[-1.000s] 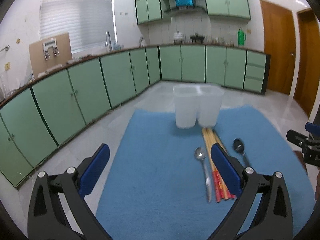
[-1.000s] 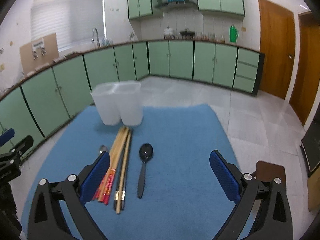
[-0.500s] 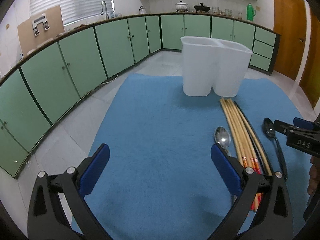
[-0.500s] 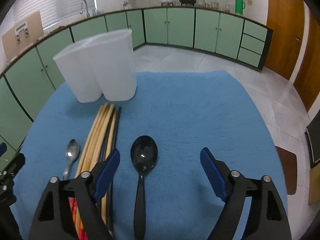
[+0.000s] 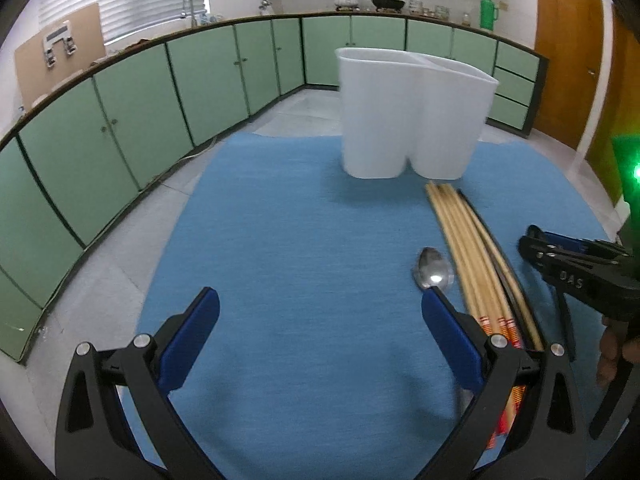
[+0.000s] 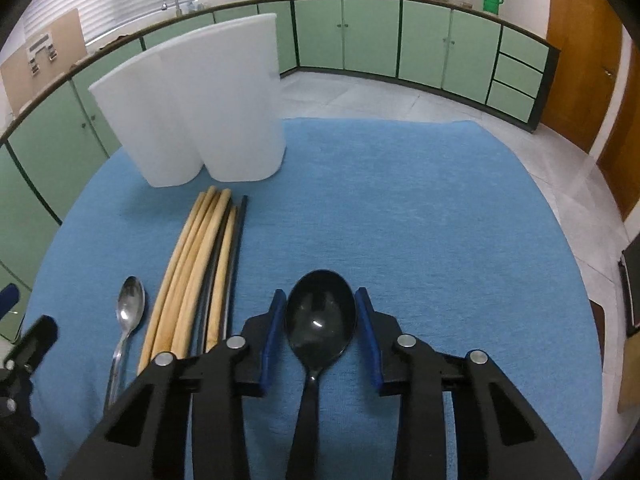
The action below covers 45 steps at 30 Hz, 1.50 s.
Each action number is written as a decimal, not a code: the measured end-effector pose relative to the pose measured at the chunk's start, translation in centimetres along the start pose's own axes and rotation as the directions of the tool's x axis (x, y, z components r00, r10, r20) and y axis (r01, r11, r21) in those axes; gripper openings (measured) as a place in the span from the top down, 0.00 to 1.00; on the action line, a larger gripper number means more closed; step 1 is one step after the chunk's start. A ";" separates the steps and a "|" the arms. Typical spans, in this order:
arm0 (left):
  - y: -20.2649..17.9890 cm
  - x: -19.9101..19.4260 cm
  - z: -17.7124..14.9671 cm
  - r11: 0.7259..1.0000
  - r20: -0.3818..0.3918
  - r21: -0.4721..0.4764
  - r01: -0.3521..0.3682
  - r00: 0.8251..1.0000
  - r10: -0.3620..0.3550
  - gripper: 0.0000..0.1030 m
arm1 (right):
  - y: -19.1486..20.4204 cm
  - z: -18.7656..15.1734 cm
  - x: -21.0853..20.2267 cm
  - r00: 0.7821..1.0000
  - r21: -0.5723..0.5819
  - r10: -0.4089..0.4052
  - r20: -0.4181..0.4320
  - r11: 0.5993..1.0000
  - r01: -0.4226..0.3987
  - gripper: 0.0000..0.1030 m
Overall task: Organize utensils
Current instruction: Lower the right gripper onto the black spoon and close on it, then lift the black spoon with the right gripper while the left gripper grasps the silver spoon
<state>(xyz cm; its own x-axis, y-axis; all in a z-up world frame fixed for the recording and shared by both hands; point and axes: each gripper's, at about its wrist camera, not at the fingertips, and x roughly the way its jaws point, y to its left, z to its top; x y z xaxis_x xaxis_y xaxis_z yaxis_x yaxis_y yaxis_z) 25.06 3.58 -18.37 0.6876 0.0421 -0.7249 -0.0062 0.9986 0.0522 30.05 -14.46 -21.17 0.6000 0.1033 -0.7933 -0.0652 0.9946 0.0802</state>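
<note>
Black spoon (image 6: 320, 320) btwn closing right gripper (image 6: 320, 312) jaws, handle toward cam.

One white plastic two-compartment holder (image 6: 200, 120), one black plastic spoon (image 6: 320, 320), one shiny metal spoon (image 6: 130, 312), several wooden and black chopsticks (image 6: 200, 264), exact number unclear.

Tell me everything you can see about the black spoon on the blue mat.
The black spoon looks like glossy plastic, with a wide oval bowl facing up and a slim handle running back toward the camera. It lies flat on the blue mat, to the right of the chopsticks. The right gripper straddles its bowl: the blue fingers sit on either side, closing in, with slight gaps still showing. Its handle end is out of sight.
</note>
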 end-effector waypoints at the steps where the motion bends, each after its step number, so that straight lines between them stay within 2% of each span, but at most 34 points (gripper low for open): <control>1: -0.5 0.1 0.1 1.000 -0.002 0.005 0.009 1.000 -0.009 0.05 | 0.0 -0.1 -0.1 1.000 -0.002 0.008 -0.002 1.000 -0.008 0.67; 6: -2.9 1.3 0.8 0.999 -0.014 0.029 0.044 0.999 -0.043 0.05 | -1.1 -0.6 -0.8 1.000 0.018 0.012 -0.005 1.000 -0.012 0.67; 14: -4.7 4.5 1.9 0.999 -0.072 0.038 0.012 0.997 -0.009 0.05 | -1.8 -0.5 -0.8 1.000 0.029 0.021 0.003 0.999 -0.021 0.66; 26: -3.9 6.7 2.5 1.000 -0.141 -0.021 0.007 0.990 -0.010 0.05 | -2.0 -1.2 -0.7 1.000 0.021 0.020 0.017 1.000 -0.021 0.66; 36: -3.2 6.6 2.4 0.997 -0.175 -0.072 0.007 0.984 -0.020 0.06 | -2.0 0.0 -0.3 0.998 0.012 0.045 -0.043 0.999 -0.044 0.61; 37: -3.1 6.5 2.3 0.997 -0.173 -0.078 0.009 0.985 -0.023 0.10 | -2.0 0.1 -0.2 0.998 0.003 0.044 -0.049 0.999 -0.044 0.61; 38: -3.2 6.3 2.4 0.997 -0.164 -0.079 0.018 0.986 -0.031 0.20 | -2.0 0.2 -0.2 0.998 -0.005 0.043 -0.055 0.999 -0.043 0.62; 39: -3.1 6.1 2.3 0.997 -0.157 -0.077 0.030 0.987 -0.042 0.25 | -2.0 0.4 -0.1 0.998 -0.013 0.036 -0.060 0.999 -0.037 0.66; 41: -3.2 6.0 2.5 0.996 -0.155 -0.076 0.053 0.986 -0.064 0.40 | -2.1 0.4 -0.1 0.997 -0.009 0.047 -0.066 0.999 -0.048 0.66; 42: -3.2 5.9 2.7 0.994 -0.150 -0.079 0.074 0.985 -0.085 0.45 | -2.3 0.5 -0.1 0.996 -0.002 0.055 -0.067 0.998 -0.055 0.66; 44: -3.1 5.8 2.7 0.991 -0.144 -0.084 0.105 0.983 -0.116 0.65 | -2.5 0.4 -0.3 0.996 0.007 0.056 -0.062 0.998 -0.056 0.66; 45: -3.1 5.7 2.8 0.989 -0.141 -0.088 0.122 0.981 -0.133 0.70 | -2.6 0.3 -0.4 0.997 0.014 0.059 -0.055 0.998 -0.058 0.66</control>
<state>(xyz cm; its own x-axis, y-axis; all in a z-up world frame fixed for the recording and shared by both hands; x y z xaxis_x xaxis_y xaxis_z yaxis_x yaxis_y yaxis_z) 31.00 0.64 -20.77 0.5730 -0.0873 -0.8149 0.0135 0.9952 -0.0971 30.20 -17.07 -20.92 0.5502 0.1610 -0.8193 -0.0890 0.9870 0.1342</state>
